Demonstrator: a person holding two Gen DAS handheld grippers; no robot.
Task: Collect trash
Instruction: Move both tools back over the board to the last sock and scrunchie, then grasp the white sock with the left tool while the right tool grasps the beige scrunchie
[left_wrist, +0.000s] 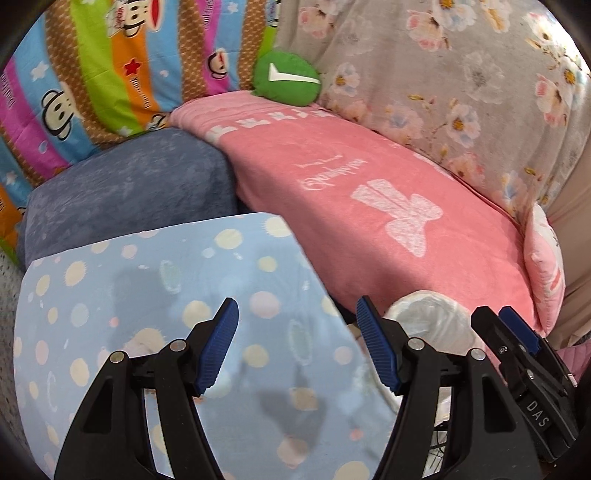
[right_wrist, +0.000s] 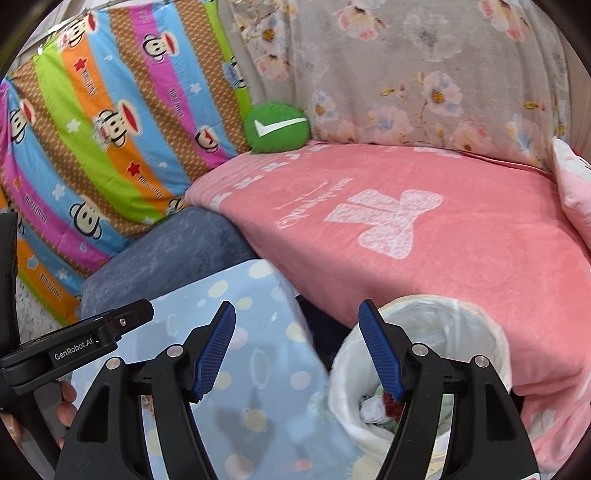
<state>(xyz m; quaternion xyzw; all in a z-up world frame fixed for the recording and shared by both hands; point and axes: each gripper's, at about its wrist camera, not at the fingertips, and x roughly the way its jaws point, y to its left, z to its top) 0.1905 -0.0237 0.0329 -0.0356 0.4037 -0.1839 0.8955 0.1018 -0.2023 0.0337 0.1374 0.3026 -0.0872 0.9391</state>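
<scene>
A trash bin with a white plastic liner (right_wrist: 461, 325) stands beside the pink sofa seat; crumpled trash (right_wrist: 376, 408) lies inside it. In the left wrist view the bin (left_wrist: 432, 314) shows partly behind my fingers. My right gripper (right_wrist: 297, 350) is open and empty, held above the bin's left rim and the light blue dotted cloth (right_wrist: 266, 354). My left gripper (left_wrist: 297, 347) is open and empty over the same dotted cloth (left_wrist: 147, 295). The right gripper's body (left_wrist: 524, 354) shows at the lower right of the left wrist view, and the left gripper's body (right_wrist: 74, 343) at the lower left of the right wrist view.
A pink blanket (right_wrist: 424, 229) covers the sofa seat. A green round cushion with a white tick (right_wrist: 277, 127) sits at the back. A striped monkey-print quilt (right_wrist: 103, 129), a floral grey cover (right_wrist: 424, 74) and a blue-grey cushion (right_wrist: 170, 251) surround it.
</scene>
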